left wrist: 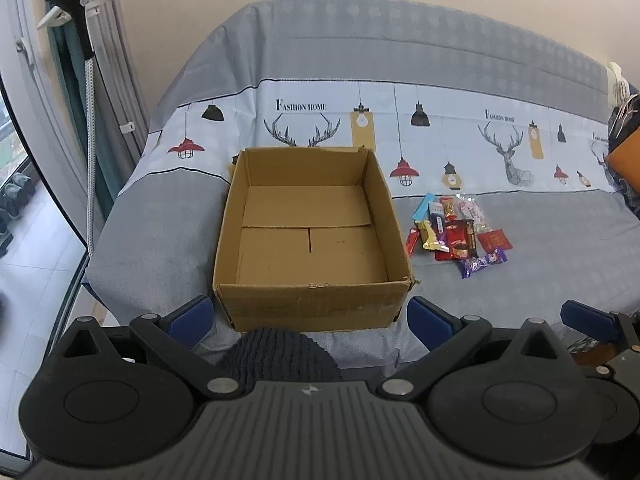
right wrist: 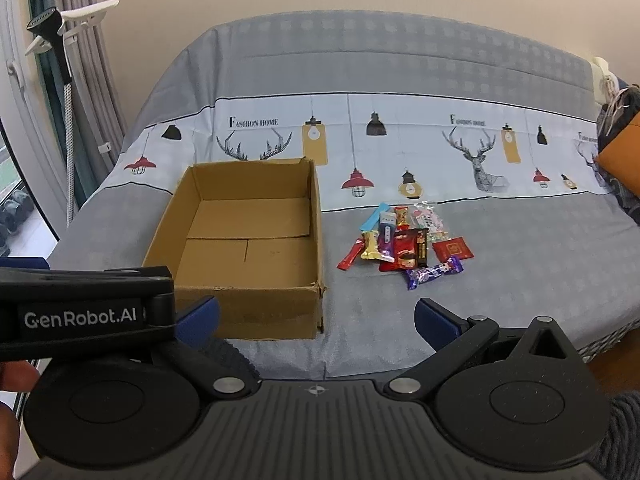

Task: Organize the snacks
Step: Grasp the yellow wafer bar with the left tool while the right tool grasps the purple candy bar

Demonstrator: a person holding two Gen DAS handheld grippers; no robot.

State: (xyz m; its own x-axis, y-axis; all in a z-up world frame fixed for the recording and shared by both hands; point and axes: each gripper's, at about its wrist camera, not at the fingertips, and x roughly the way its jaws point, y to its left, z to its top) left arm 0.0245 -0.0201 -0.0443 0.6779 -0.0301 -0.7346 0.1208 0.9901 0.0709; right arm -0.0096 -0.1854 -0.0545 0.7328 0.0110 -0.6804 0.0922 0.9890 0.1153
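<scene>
An open, empty cardboard box (left wrist: 312, 236) sits on the grey sofa cover; it also shows in the right wrist view (right wrist: 244, 248). A pile of small wrapped snacks (left wrist: 456, 232) lies on the cover just right of the box, with a purple candy (right wrist: 434, 273) nearest me and a red packet (right wrist: 452, 249) at its right. My left gripper (left wrist: 310, 318) is open and empty, just in front of the box's near wall. My right gripper (right wrist: 316, 320) is open and empty, short of the box's right corner and the snacks.
The sofa backrest (left wrist: 400, 48) rises behind the box. A garment steamer on a pole (left wrist: 86, 80) and curtains stand at the left by a window. An orange cushion (right wrist: 620, 160) lies at the far right. The left gripper's body (right wrist: 80, 312) crosses the right view's left side.
</scene>
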